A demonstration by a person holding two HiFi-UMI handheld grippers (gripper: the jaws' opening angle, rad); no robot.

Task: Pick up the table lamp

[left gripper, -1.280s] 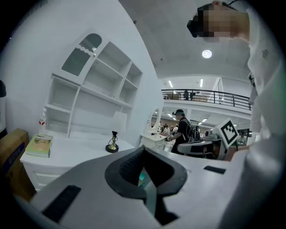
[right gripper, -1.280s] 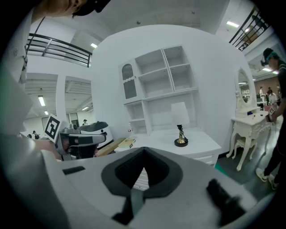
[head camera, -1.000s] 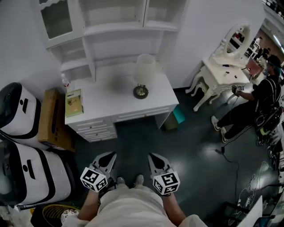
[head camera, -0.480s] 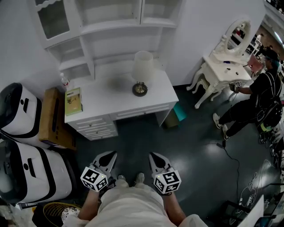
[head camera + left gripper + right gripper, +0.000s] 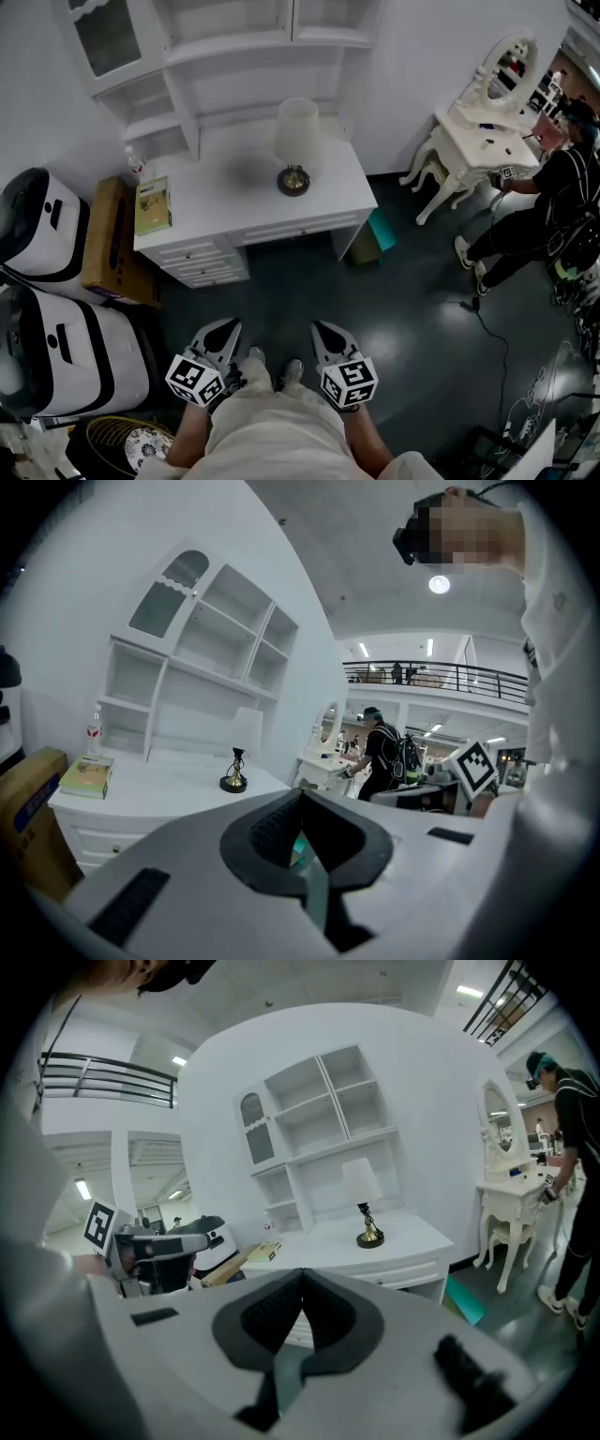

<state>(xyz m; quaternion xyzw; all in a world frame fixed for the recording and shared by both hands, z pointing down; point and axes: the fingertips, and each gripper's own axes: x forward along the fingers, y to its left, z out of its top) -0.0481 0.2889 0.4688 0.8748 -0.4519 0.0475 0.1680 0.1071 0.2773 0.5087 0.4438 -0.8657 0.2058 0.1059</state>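
Note:
The table lamp [image 5: 294, 141] has a white shade and a dark round base with a brass stem. It stands upright on the white desk [image 5: 225, 211], toward its right side. It also shows as the lamp [image 5: 234, 757] in the left gripper view and the lamp [image 5: 364, 1199] in the right gripper view, far off in both. My left gripper [image 5: 223, 329] and right gripper [image 5: 324, 331] are held close to my body, well short of the desk. Both are shut with nothing between the jaws.
A green book [image 5: 153, 205] and a small bottle [image 5: 137, 169] lie on the desk's left end. White shelves [image 5: 244, 66] rise behind it. A cardboard box [image 5: 108, 244] and white machines [image 5: 52, 309] stand at the left. A person [image 5: 553, 211] stands by a vanity table [image 5: 478, 141] at the right.
The desk and lamp have shifted slightly up in the head view. Both grippers stay shut and low near my body.

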